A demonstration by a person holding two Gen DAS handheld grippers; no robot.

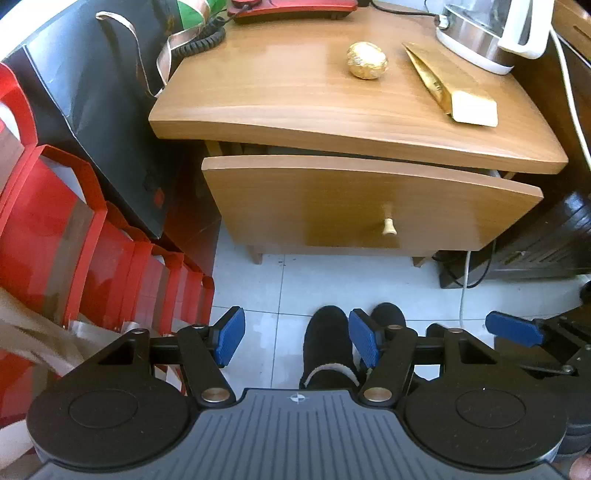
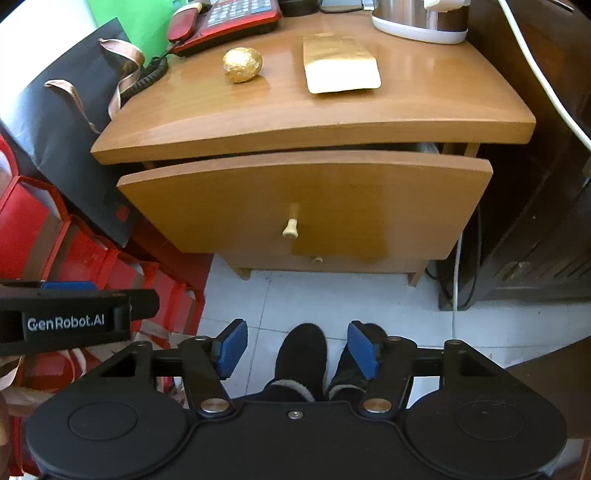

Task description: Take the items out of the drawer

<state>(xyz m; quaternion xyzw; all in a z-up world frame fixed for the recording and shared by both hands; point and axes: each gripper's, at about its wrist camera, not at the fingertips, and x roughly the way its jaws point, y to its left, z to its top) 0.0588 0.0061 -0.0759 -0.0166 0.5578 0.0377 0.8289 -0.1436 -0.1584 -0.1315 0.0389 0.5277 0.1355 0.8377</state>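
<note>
A wooden nightstand has its top drawer [image 1: 354, 201] [image 2: 306, 206] pulled out a little, with a pale knob [image 1: 388, 225] [image 2: 290, 227]; its contents are hidden. On the top lie a gold foil ball [image 1: 366, 60] [image 2: 242, 64] and a gold packet [image 1: 450, 88] [image 2: 341, 70]. My left gripper [image 1: 297, 341] is open and empty, held back above the floor in front of the drawer. My right gripper [image 2: 295, 345] is also open and empty, at a similar distance. The right gripper's blue pad [image 1: 513, 328] shows in the left wrist view.
A red telephone [image 2: 229, 20] and an electric kettle [image 1: 487, 31] [image 2: 421, 18] stand at the back of the top. A black gift bag [image 1: 92, 92] and red bags [image 1: 55, 236] crowd the left. Dark furniture [image 2: 535, 221] and cables are on the right. Black shoes [image 2: 306, 354] stand on the tile floor.
</note>
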